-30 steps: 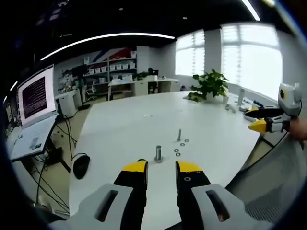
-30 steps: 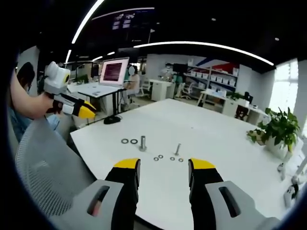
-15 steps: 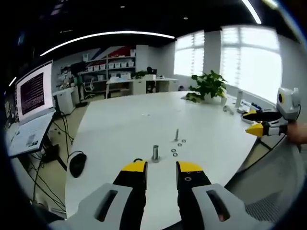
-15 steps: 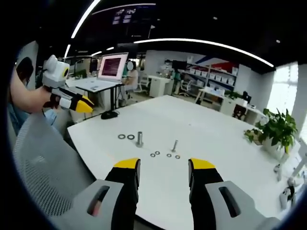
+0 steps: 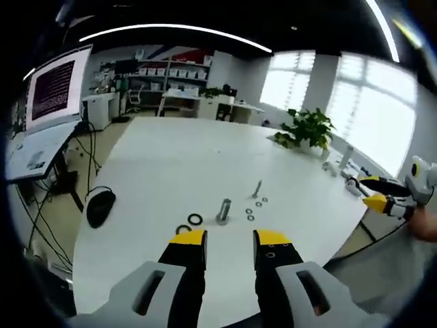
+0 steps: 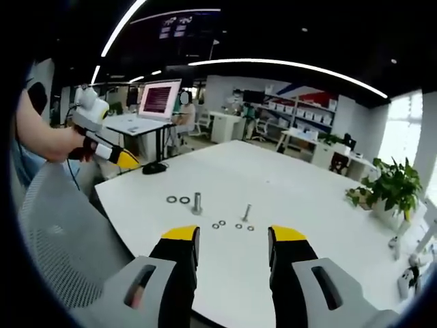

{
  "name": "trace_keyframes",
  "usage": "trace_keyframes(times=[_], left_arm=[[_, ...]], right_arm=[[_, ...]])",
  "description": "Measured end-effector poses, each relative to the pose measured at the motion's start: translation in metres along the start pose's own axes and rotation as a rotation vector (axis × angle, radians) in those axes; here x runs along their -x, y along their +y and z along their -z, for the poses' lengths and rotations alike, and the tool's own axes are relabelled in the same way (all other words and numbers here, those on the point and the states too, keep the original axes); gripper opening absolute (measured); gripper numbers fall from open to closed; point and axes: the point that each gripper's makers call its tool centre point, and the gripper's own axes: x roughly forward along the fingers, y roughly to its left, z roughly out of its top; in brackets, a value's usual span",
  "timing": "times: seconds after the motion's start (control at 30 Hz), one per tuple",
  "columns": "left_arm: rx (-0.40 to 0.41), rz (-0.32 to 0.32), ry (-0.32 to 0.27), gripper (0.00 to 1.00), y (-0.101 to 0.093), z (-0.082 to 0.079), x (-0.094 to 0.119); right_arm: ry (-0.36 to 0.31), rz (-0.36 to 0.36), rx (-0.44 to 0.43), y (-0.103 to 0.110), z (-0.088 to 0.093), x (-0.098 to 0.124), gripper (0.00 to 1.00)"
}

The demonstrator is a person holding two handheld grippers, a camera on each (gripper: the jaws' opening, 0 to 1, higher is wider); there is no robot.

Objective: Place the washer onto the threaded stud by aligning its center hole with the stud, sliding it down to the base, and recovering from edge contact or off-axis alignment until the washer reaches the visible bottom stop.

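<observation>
Hovering above the near edge of a white table (image 5: 171, 178), with the left tongs (image 5: 229, 240) spread apart and pinching nothing, yellow tips pointing toward the hardware. Standing upright near that edge: a thick stud (image 5: 224, 210), with two large washers (image 5: 195, 219) lying flat just beside it, one of them partly hidden behind the left tip. Standing a little farther in: a slimmer threaded stud (image 5: 257, 189), with several small washers (image 5: 250, 214) scattered flat around its foot, none of them threaded on. Lying well apart at the table's far-left edge: a dark computer mouse (image 5: 100, 207). Sitting near the far corner: a potted plant (image 5: 307, 128). Glowing off to the side on a separate desk: a laptop screen (image 5: 56, 87). Hanging in the air off the table's right side in the left gripper view: the right tongs (image 5: 375, 192), gripped by a hand. Holding likewise spread and empty in the right gripper view: the right tongs (image 6: 232, 238), aimed across the same table toward both studs. Floating off the table's corner there: the left tongs (image 6: 128, 161), held by a hand, well apart from the hardware.
</observation>
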Motion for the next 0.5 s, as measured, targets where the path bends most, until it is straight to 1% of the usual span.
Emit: trace_keyframes(times=[0.07, 0.23, 0.4, 0.5], left_arm=[[-0.017, -0.010, 0.019, 0.25, 0.005, 0.005, -0.005], [-0.013, -0.017, 0.043, 0.25, 0.014, 0.009, -0.015], [-0.059, -0.016, 0.081, 0.24, 0.017, 0.012, -0.029], [-0.078, -0.021, 0.103, 0.24, 0.024, 0.015, -0.040]], right_arm=[[0.006, -0.001, 0.000, 0.000, 0.001, -0.001, 0.43], [0.007, -0.005, 0.008, 0.001, 0.002, -0.001, 0.43], [0.010, 0.000, 0.010, -0.001, 0.002, -0.001, 0.43], [0.014, -0.003, 0.010, 0.000, 0.003, -0.002, 0.43]])
